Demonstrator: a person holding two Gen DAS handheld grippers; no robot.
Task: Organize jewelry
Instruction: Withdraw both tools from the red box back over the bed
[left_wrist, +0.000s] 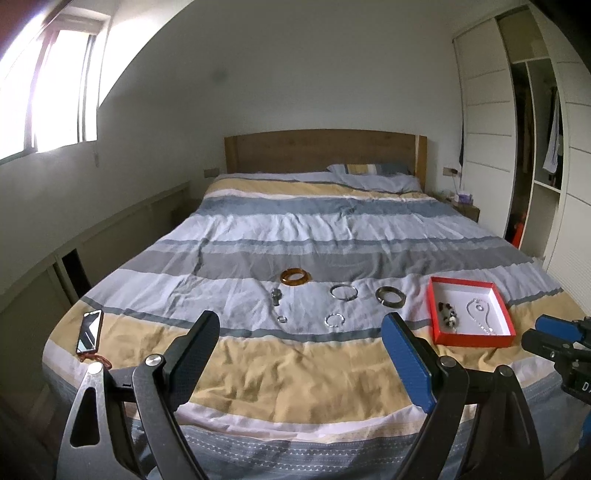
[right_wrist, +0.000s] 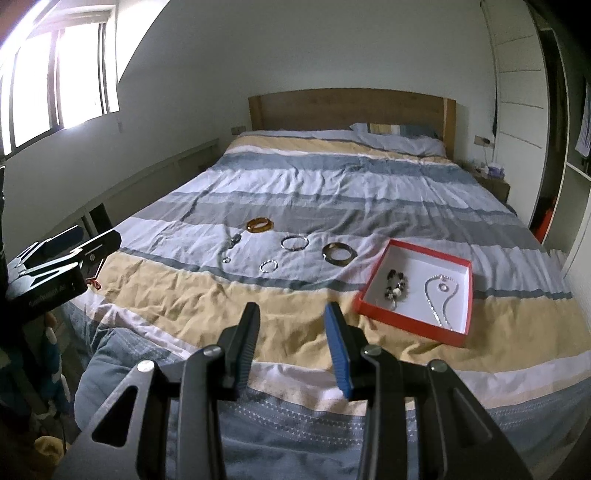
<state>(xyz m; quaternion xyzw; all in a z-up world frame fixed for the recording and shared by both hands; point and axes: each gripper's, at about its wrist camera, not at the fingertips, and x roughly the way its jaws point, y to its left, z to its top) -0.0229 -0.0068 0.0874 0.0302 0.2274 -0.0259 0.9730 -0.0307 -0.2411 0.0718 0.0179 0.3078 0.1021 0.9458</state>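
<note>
Jewelry lies on the striped bedspread: an amber bangle (left_wrist: 295, 276) (right_wrist: 260, 225), a silver bangle (left_wrist: 344, 291) (right_wrist: 294, 242), a dark bangle (left_wrist: 390, 295) (right_wrist: 339, 253), a thin silver ring bracelet (left_wrist: 334, 319) (right_wrist: 268, 265), a small ring (left_wrist: 282, 319) (right_wrist: 226, 260) and a metal pendant (left_wrist: 276, 295) (right_wrist: 234, 240). A red box (left_wrist: 436, 314) (right_wrist: 373, 295) with a white inside holds a beaded bracelet (left_wrist: 448, 314) (right_wrist: 395, 286) and a silver chain necklace (left_wrist: 480, 314) (right_wrist: 439, 295). My left gripper (left_wrist: 301, 321) is open and empty, above the bed's foot. My right gripper (right_wrist: 291, 314) is open and empty, left of the box.
A phone (left_wrist: 89, 331) lies at the bed's left front corner. The wooden headboard (left_wrist: 325, 147) and a pillow (left_wrist: 373, 175) are at the far end. A wardrobe (left_wrist: 517, 147) stands right, a window (left_wrist: 55, 92) left. The other gripper shows at each view's edge (left_wrist: 557, 332) (right_wrist: 55, 262).
</note>
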